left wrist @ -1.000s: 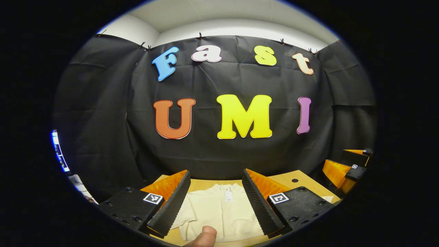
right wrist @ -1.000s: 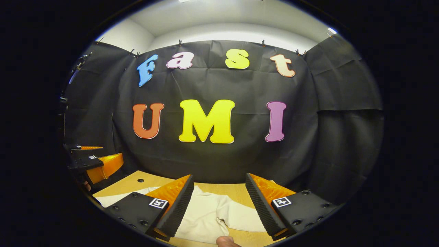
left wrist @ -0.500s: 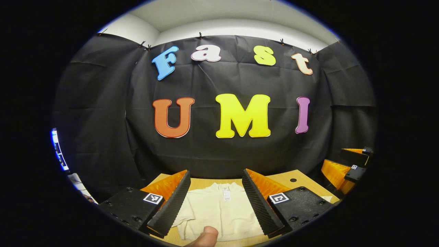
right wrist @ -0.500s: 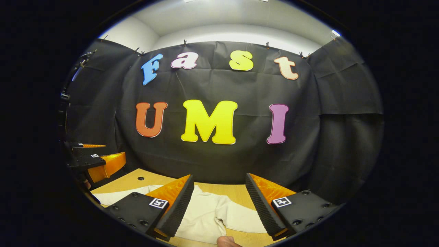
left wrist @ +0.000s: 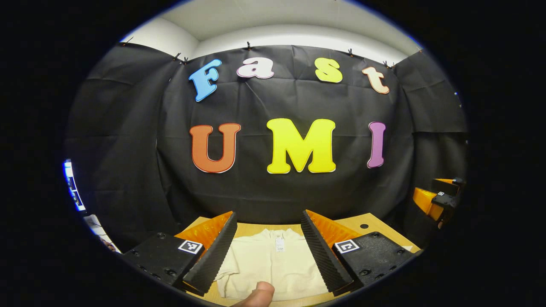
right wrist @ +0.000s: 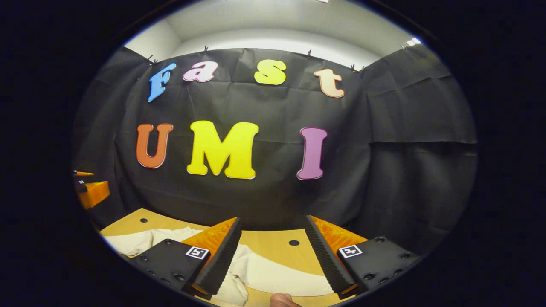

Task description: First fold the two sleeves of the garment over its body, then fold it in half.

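no text can be read. the garment [left wrist: 273, 264] carries a small white tag [left wrist: 279, 244] at its collar, its print too small to make out. the left gripper [left wrist: 268, 251] and the right gripper [right wrist: 273, 251] each bear square black-and-white marker patterns [left wrist: 190, 246] on their finger mounts, with no letters or numbers in them

We see the right gripper [right wrist: 269, 256] with jaws apart above the cream garment [right wrist: 273, 277], its sleeve reaching toward the table's [right wrist: 273, 243] right edge; left gripper [right wrist: 91, 192] hovers far left.
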A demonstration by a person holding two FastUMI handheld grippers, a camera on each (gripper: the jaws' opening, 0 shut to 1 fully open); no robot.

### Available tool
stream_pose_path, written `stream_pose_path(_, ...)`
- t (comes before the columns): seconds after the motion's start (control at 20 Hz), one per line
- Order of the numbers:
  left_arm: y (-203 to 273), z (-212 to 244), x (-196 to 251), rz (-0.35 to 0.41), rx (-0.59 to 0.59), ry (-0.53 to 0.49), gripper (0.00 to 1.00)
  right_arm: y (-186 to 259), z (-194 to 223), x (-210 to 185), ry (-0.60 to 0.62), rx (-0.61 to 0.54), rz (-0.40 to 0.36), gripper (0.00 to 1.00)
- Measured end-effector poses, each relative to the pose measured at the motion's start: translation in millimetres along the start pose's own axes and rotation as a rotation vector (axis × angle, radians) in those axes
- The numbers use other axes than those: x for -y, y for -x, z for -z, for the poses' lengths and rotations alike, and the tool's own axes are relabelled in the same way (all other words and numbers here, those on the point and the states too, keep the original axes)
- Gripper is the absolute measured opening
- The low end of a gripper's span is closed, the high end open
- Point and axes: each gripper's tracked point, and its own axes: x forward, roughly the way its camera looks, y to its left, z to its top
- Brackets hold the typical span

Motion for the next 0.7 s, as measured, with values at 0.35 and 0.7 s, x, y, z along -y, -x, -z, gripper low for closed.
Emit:
stream_pose_path(0.35,1,8,21,-0.009,-0.022,0.001,0.96,-42,87,122,-0.013,-0.168,0.196,0.94)
stream_pose_path(0.7,-2,20,36,-0.047,-0.06,-0.001,0.96,-49,217,187,-0.015,-0.424,0.244,0.94)
